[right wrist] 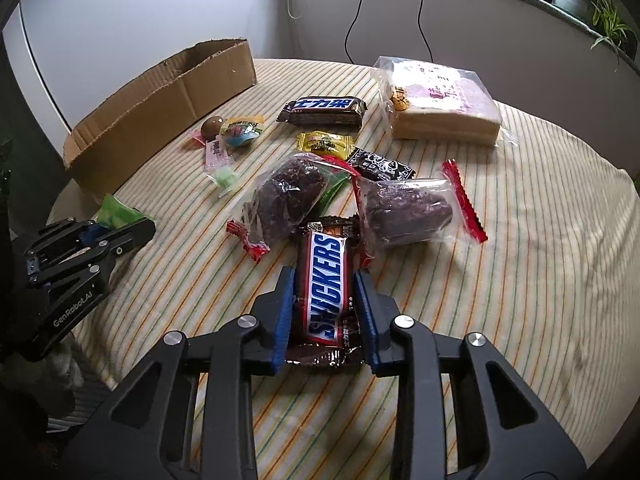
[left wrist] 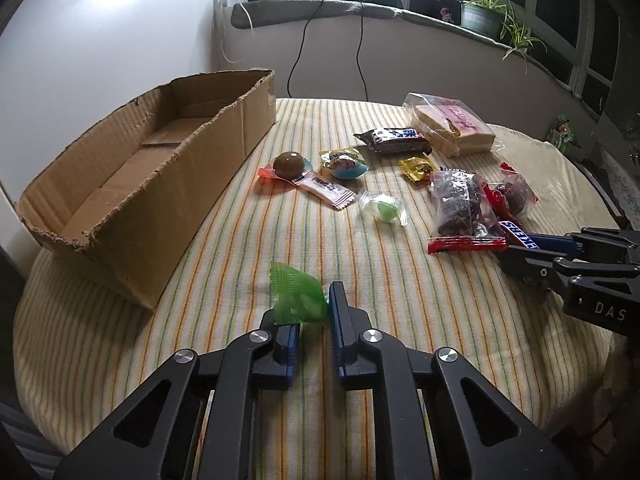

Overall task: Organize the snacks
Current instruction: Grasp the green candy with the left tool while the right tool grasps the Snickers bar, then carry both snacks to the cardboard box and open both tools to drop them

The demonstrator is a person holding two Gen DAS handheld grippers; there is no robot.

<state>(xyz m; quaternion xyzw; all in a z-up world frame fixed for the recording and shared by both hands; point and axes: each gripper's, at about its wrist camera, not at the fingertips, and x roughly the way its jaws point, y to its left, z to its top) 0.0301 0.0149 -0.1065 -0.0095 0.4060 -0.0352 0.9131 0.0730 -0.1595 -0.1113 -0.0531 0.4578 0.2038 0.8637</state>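
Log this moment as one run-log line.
left claw: shut on green candy | right claw: shut on Snickers bar | cardboard box: empty

2 Snickers bars [right wrist: 326, 284], 2 dark snack bags [right wrist: 280, 200], 1 cardboard box [left wrist: 132, 184], 1 sandwich pack [right wrist: 440, 100].

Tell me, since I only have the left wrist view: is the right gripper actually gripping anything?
Observer: Yes. The right gripper is shut on the Snickers bar, and its fingers press both long sides.
Operator: Is anything hidden behind the dark fruit bags?
Observer: A black patterned packet lies just behind them, beside the yellow packet.
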